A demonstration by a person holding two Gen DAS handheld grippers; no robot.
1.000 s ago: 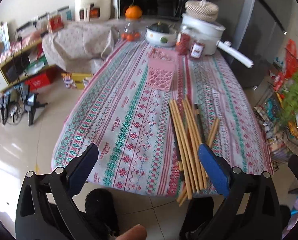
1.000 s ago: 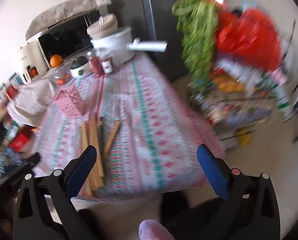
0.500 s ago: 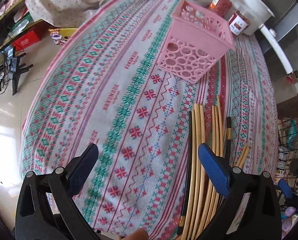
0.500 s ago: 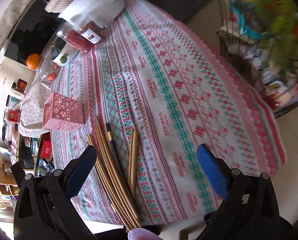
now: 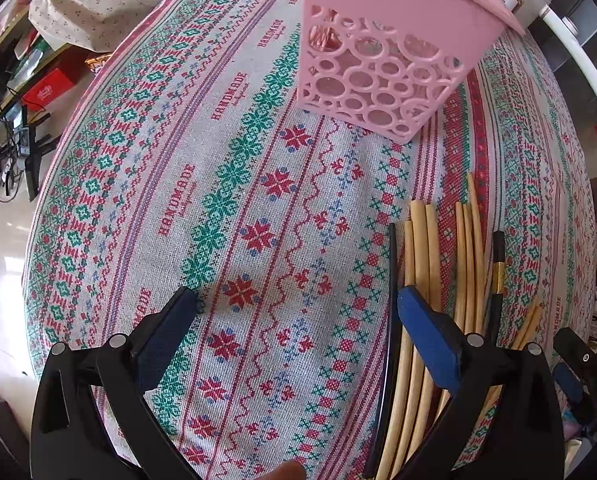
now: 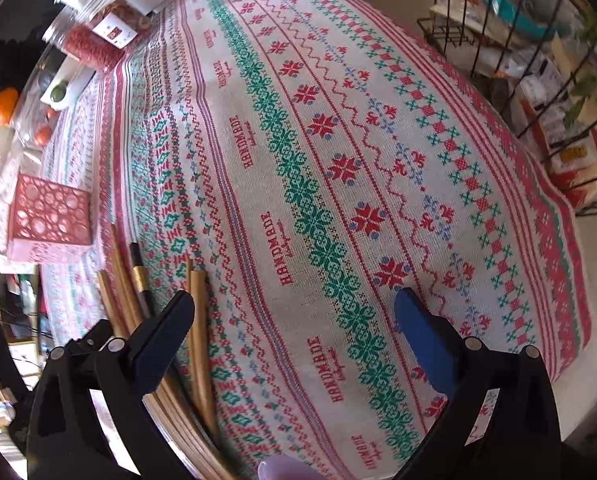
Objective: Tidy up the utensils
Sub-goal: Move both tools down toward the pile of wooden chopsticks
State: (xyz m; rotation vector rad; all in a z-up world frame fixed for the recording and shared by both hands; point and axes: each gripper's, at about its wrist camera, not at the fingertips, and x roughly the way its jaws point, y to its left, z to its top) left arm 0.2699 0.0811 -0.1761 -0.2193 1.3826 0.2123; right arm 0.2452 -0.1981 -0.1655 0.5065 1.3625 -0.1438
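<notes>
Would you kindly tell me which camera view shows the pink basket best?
The left wrist view: the pink basket fills the upper frame, its circular cut-outs sharp, though its top is cropped. In the right wrist view it sits small at the far left edge, showing little detail.

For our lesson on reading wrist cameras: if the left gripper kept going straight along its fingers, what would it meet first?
Most likely bare tablecloth. The open left gripper points between its fingers at patterned cloth; the pink basket lies farther on, slightly right. The bamboo chopsticks sit by its right finger, off the line. Depth is uncertain.

Bright daylight, strong fisheye warping, blurred edges, floor glare
</notes>
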